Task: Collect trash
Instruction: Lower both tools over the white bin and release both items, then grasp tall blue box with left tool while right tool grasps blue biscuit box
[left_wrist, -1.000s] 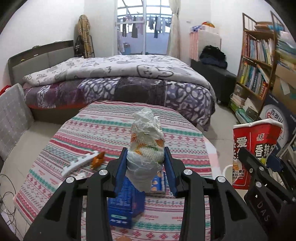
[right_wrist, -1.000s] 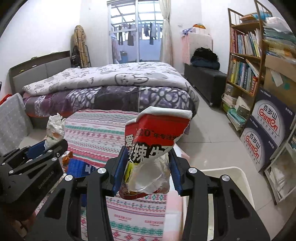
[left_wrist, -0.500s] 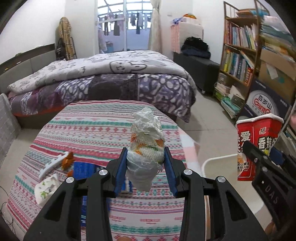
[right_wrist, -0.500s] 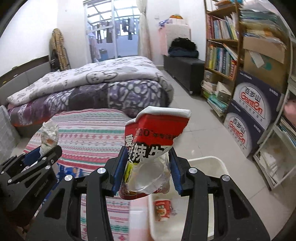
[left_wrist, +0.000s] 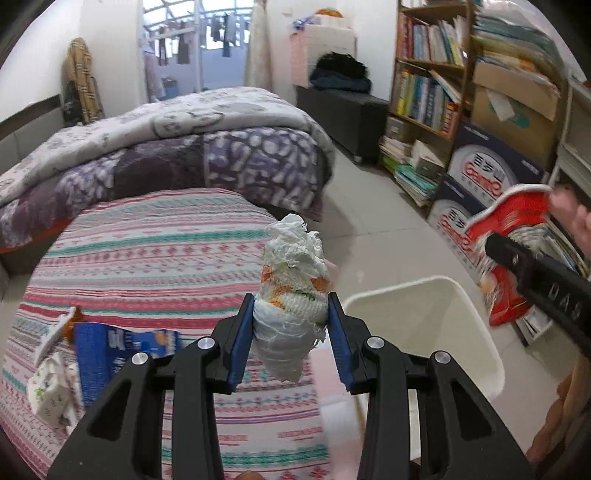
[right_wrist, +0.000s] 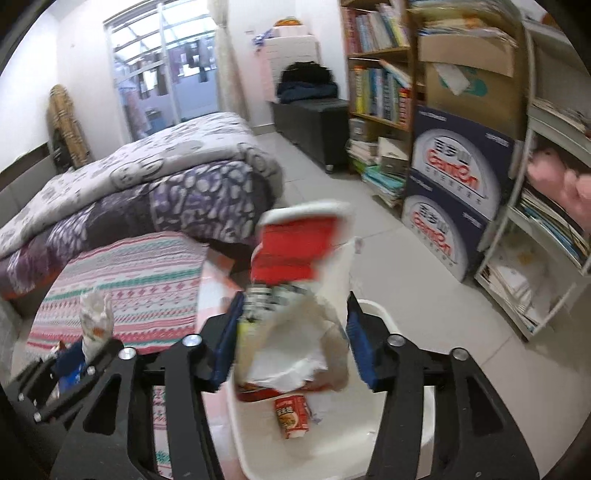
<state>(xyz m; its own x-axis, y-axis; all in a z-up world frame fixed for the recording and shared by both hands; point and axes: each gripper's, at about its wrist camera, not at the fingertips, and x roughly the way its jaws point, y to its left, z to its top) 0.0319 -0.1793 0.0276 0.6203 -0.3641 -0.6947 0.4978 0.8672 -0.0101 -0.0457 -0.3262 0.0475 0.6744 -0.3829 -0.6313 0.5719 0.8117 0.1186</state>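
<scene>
Right tool (right_wrist: 291, 343) had spread wide, red crumpled snack bag (right_wrist: 295, 295) dropping toward the white plastic bin (right_wrist: 413, 435). Left tool (left_wrist: 291, 341) clamped a white crumpled wad (left_wrist: 291, 295) near the desk's right edge; released there, it'd probably miss.

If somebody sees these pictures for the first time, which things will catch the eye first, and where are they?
First the red snack bag, blurred, between the widened fingers of the right gripper, above the white bin on the floor. Then the crumpled white wrapper, pinched upright in the left gripper over the striped tablecloth.

Both wrist views face bed (left_wrist: 177, 147), sharing bin (right_wrist: 373, 435).
</scene>
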